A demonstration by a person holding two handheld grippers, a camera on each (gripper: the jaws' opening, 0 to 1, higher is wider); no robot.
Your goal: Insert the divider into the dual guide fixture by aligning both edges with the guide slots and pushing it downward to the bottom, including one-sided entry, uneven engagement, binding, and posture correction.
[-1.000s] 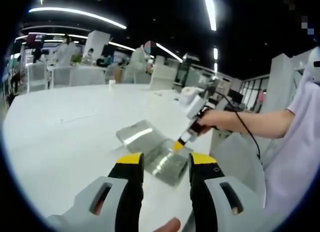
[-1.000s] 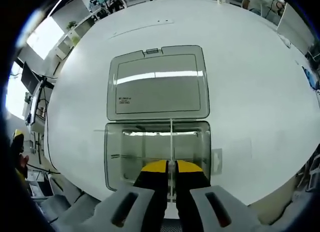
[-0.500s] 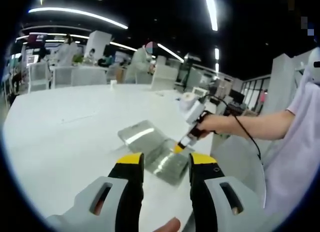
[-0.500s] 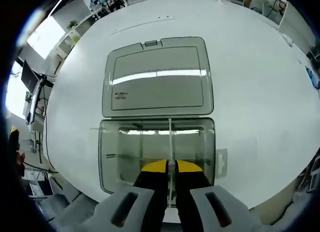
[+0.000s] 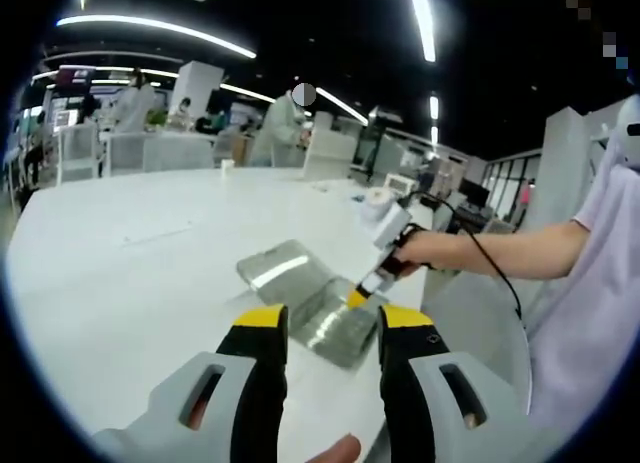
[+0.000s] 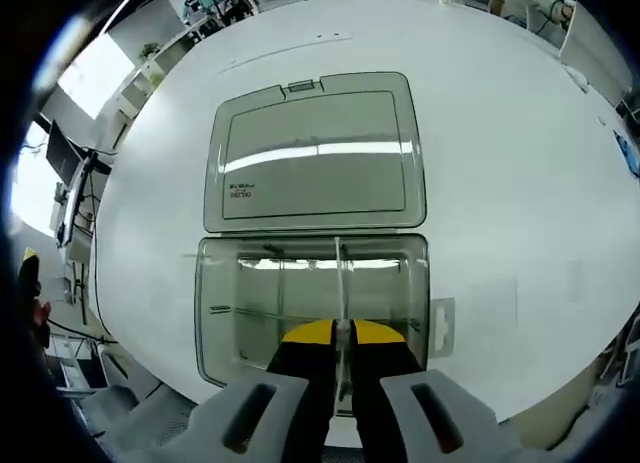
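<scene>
Currently the divider (image 6: 342,283) stood upright in the clear box (image 6: 312,308), pinched between the right gripper (image 6: 341,333) jaws. Box sat near the tabletop (image 6: 500,163) edge, hinged lid (image 6: 315,153) lying open flat; lid label unreadable. Left gripper (image 5: 331,321) hovered apart, holding nothing.

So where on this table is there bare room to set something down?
The white table is bare right of, left of and beyond the clear plastic box and its open lid. It is crowded at the near edge, where the right claw pinches the thin clear divider.
</scene>
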